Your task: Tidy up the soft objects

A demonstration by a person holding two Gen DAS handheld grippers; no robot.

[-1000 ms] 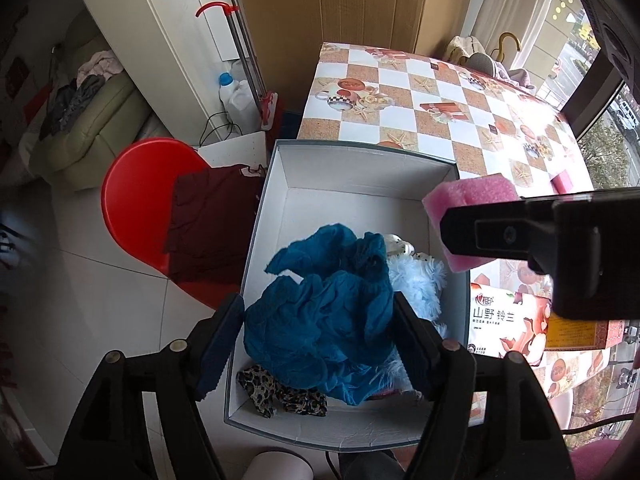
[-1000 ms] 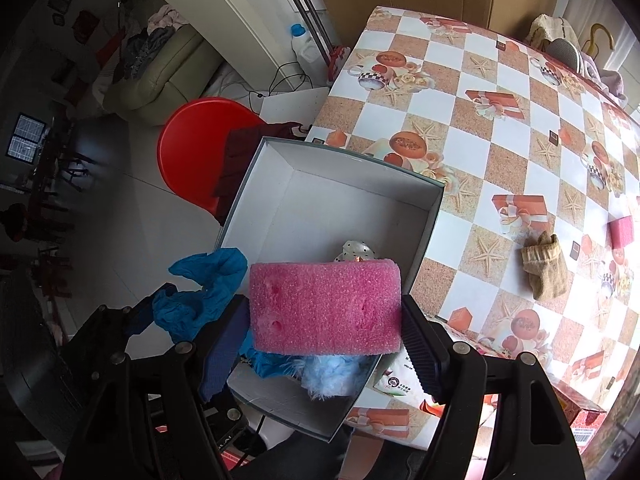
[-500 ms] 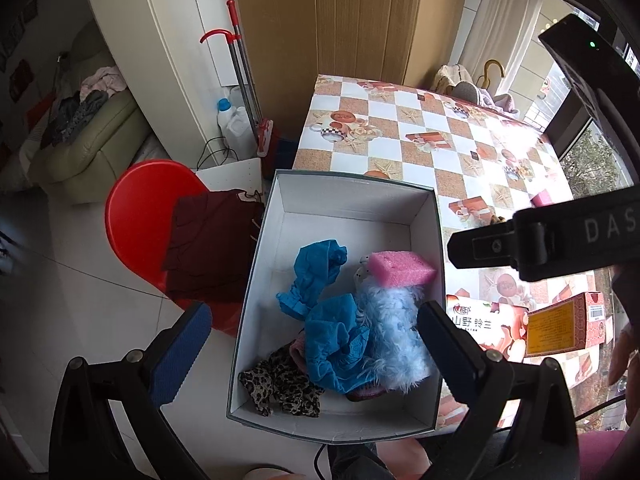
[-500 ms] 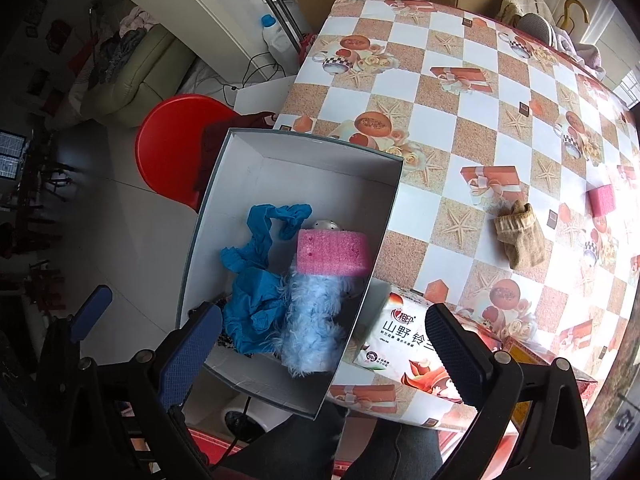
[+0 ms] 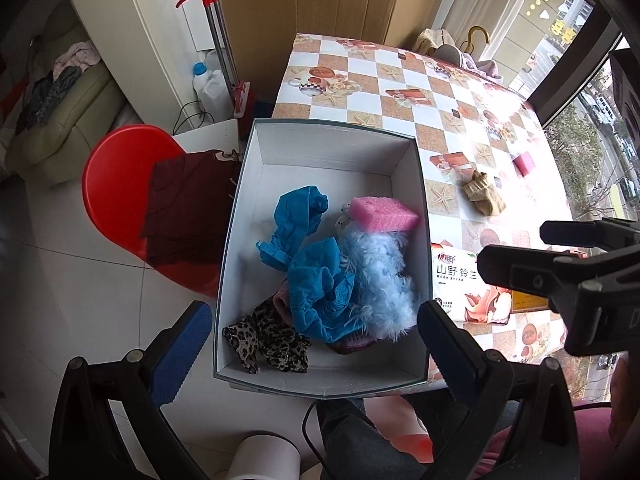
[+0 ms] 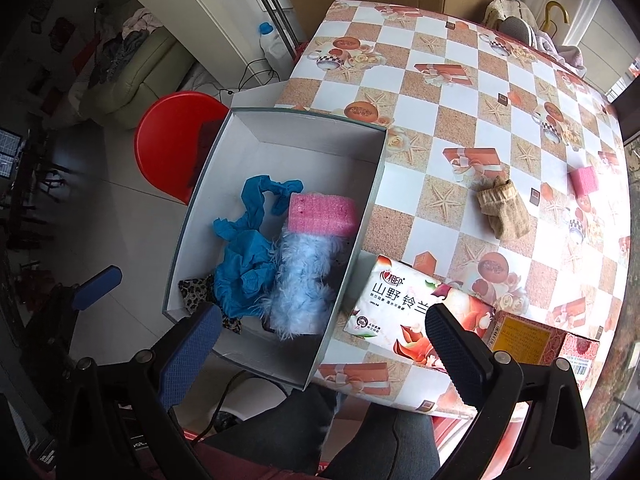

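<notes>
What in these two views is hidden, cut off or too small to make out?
- Left view: pink item in the box, buried under blue cloth and fluffy toy.
- Right view: yellow carton, partly behind a finger.
- Both views: small print on the tissue pack, too small.

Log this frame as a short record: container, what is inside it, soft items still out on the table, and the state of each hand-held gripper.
container: open white box at the table edge
inside: blue cloth, fluffy light-blue item, pink foam block resting on top of the fluffy item, leopard-print fabric
still on table: tan sock, small pink foam piece
also on table: tissue pack
left hand-held gripper: open, empty, jaws have just been opening
right hand-held gripper: open, empty, jaws have just been opening
</notes>
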